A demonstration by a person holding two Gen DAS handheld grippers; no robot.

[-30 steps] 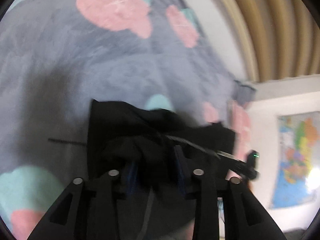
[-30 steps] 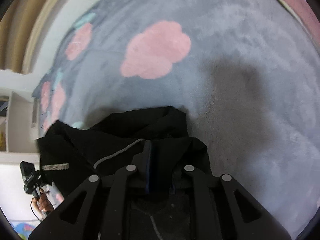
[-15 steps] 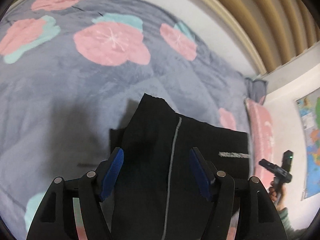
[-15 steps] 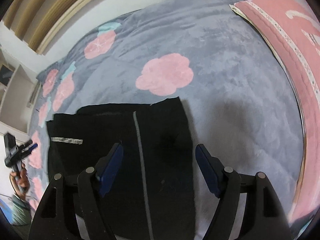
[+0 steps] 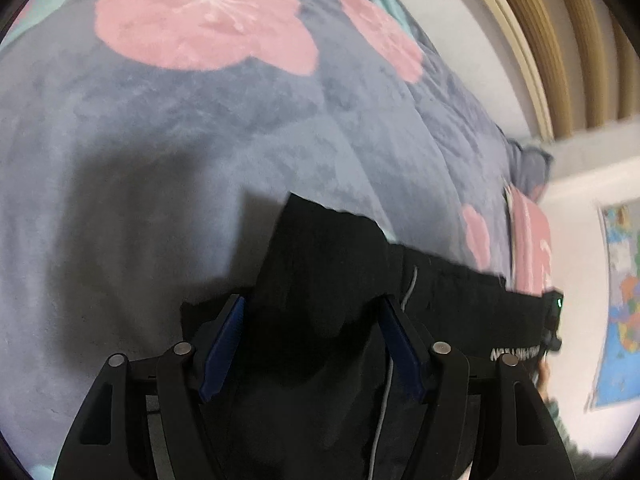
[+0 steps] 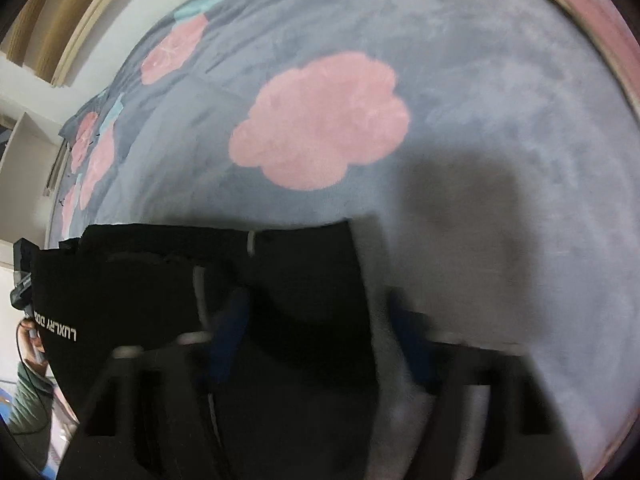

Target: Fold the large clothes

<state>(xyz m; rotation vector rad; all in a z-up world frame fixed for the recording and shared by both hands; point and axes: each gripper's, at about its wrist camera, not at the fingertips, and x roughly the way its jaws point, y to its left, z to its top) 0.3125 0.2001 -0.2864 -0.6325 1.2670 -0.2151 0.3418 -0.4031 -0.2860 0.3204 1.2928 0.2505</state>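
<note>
A black garment point(image 5: 320, 264) is observed lying on a grey bedspread point(image 5: 160, 140) printed with pink flowers, its far edge roughly straight and one corner raised in the left wrist view. White lettering and a thin pale line along a seam are visible on the cloth. The left gripper point(image 5: 312, 344) is seen directly over the garment with its blue-padded fingers point(image 5: 224, 336) spread apart; dark cloth lies between them, but no pinch is made. The right gripper point(image 6: 320, 336) is blurred by motion; its fingers appear spread wide, the left one over the garment's right portion and the right one over bare bedspread just past the edge, with nothing seen to be held. It is judged that a fold is partly made and that a fresh hold on the near edge is being sought. For this step to be done well, both grippers should be lowered onto matching points of the same edge, all layers should be taken between the pads before closing, and the lift should be kept level so that the fold line stays parallel to the far edge. The plush bedspread could be caught with the cloth; a shallow bite is advised. A pink pillow point(image 6: 600, 12) is noted at the head of the bed. No containers are visible in either view, so no contents can be reported.
</note>
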